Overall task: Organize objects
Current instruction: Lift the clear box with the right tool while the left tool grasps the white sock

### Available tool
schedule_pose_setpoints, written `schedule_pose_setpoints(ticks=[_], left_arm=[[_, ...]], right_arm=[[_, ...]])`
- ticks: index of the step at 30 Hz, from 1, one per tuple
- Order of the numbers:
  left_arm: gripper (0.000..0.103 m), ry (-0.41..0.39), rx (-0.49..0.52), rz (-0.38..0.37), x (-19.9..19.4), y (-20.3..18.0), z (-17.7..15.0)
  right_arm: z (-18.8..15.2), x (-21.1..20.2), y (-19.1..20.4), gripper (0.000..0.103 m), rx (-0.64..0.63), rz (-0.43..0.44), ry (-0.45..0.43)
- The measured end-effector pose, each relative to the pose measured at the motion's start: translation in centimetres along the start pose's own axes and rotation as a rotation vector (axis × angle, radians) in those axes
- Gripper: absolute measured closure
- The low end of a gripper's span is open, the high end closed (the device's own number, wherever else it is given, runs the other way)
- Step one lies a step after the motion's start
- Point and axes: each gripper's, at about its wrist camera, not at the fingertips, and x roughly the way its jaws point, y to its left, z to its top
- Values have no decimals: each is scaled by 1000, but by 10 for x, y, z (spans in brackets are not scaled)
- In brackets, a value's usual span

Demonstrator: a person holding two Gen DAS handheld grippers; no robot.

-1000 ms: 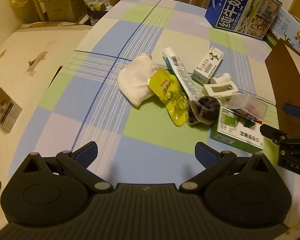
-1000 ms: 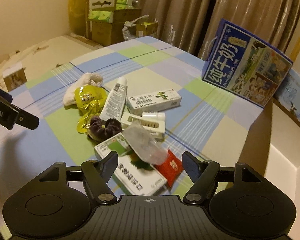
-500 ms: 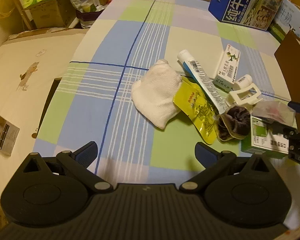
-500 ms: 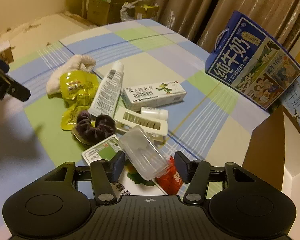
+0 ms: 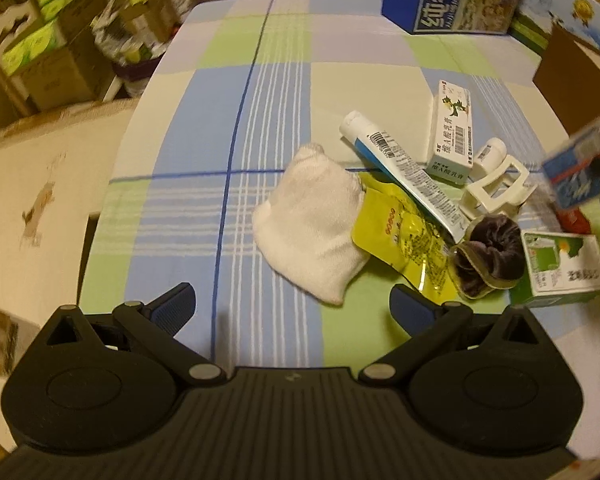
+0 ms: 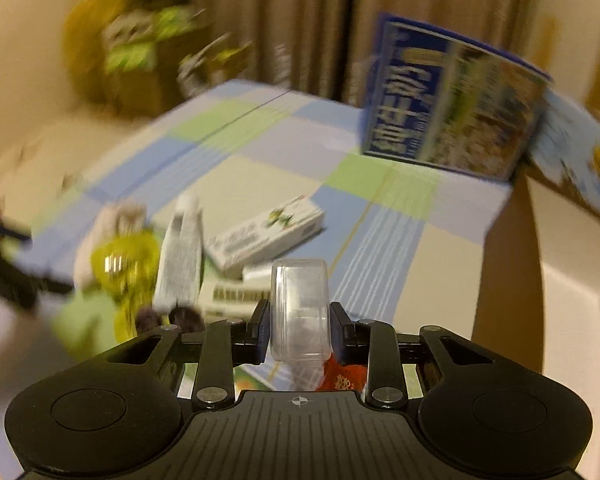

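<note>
Right wrist view motion-blurred; milk carton (image 6: 452,120) print unreadable; red packet (image 6: 342,376) mostly hidden behind jaws

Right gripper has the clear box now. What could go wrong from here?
1. The right gripper pinches only the near end of the clear plastic box; most of it sticks out forward, so it may pivot or slip.
2. The right wrist view is motion-blurred, suggesting a fast swing; the cardboard box wall is close, so clipping it seems possible.

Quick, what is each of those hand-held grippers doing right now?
Left hand-held gripper: open, holding nothing.
Right hand-held gripper: closed on a clear plastic case.
</note>
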Motion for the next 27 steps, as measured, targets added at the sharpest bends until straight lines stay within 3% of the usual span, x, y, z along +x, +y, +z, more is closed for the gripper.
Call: schedule_pose_setpoints(ticks=[5, 15, 27], left_arm=[[1, -7, 114, -2, 18, -1, 5], [9, -33, 254, -44, 47, -4, 18], [42, -76, 284, -128, 52, -2, 19]], right_arm=[[10, -19, -27, 76, 194, 2, -28], [4, -42, -43, 76, 290, -53, -36], [-2, -46, -47, 76, 326, -58, -26]])
